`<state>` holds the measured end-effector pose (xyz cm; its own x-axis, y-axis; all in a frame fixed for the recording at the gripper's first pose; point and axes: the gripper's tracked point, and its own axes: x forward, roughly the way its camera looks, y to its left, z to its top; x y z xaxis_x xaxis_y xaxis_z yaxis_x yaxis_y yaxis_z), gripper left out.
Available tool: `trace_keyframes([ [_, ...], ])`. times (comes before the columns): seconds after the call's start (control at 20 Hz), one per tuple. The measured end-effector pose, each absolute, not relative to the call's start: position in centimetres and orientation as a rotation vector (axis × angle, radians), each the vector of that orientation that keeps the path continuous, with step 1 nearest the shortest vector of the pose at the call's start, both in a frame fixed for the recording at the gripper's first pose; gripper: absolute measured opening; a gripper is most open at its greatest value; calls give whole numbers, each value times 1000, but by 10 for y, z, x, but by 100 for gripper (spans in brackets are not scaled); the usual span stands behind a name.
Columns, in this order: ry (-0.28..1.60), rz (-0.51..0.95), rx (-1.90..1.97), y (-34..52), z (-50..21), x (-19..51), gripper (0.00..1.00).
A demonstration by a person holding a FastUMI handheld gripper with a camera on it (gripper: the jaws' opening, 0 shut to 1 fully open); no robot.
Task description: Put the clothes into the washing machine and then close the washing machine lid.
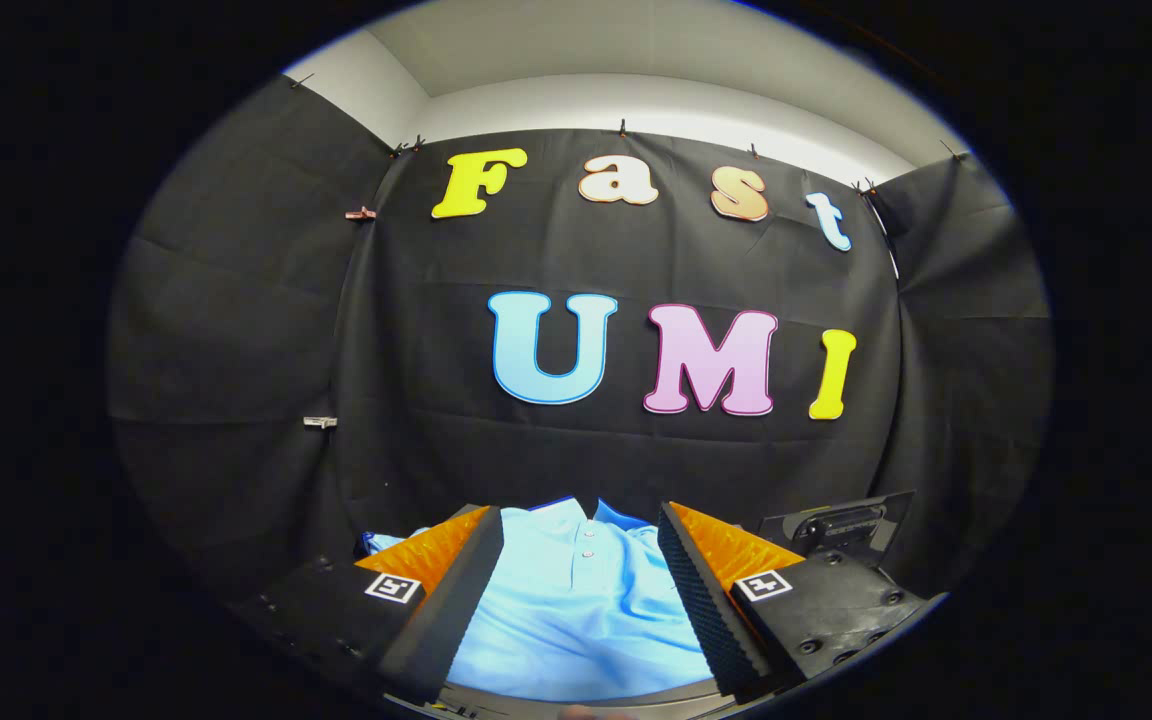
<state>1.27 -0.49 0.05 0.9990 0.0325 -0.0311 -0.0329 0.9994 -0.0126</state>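
Gripper [581, 560] fingers are standing spread over a light blue shirt [576, 610]; black cloth wall [416, 350] is hanging beyond, white ceiling [636, 60] above.

The light blue polo shirt [576, 600] shows between the spread fingers [456, 590] of the gripper [579, 525], which cover its sides and sleeves. Its lower part is cut off. Whatever it lies on is hidden, and the black device [841, 525] beyond the right finger is too unclear to identify.
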Motion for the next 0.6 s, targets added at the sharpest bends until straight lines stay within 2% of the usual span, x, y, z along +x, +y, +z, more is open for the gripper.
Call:
trace_keyframes([
  [0.6,232,53,3,-7,-51,66,98],
])
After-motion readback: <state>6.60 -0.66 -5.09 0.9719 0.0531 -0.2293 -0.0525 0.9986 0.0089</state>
